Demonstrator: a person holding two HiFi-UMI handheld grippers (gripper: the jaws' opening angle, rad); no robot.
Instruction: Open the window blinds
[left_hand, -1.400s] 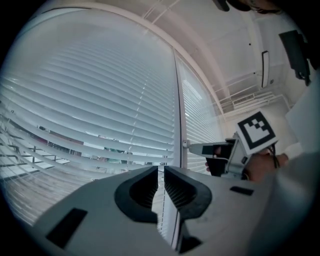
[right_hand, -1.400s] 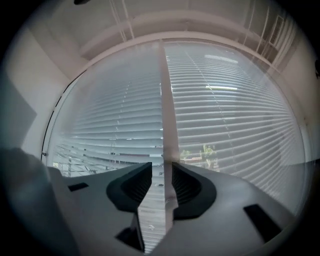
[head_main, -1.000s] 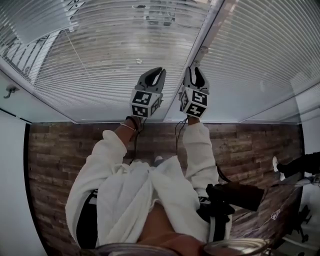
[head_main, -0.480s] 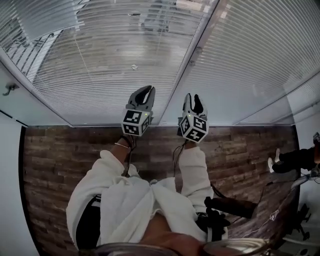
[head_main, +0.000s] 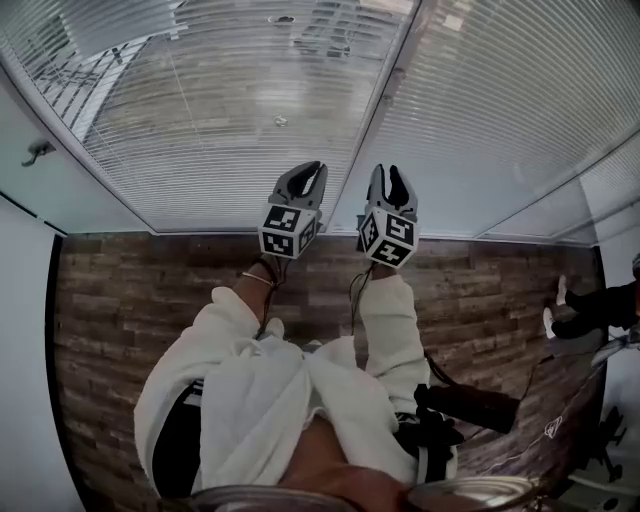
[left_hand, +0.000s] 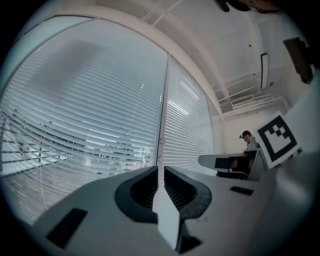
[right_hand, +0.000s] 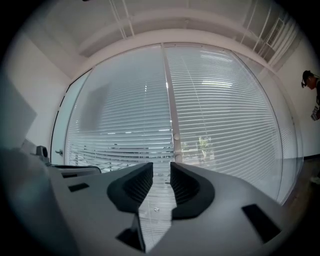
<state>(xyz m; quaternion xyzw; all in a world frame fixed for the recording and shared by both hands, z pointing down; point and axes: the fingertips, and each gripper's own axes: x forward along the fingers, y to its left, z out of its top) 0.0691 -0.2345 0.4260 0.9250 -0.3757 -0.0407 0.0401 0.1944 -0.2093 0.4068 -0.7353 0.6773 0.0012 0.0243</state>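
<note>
White slatted blinds hang shut over two panes, the left pane and the right pane, with a pale mullion between them. Both grippers point level at the window, side by side and short of the slats. My left gripper faces the left pane beside the mullion, its jaws a thin slit apart and empty. My right gripper is open in front of the mullion. Its jaws have just been closing a little, with nothing between them. A small knob sits on the mullion.
Wood-plank floor runs up to the window's base. A door handle is on the white wall at the left. A black bag lies by my right leg. Someone's legs show at the far right, and a person stands by a desk.
Both grippers have shifted together and now sit a little lower in the head view, still side by side. The blinds look the same as before.
</note>
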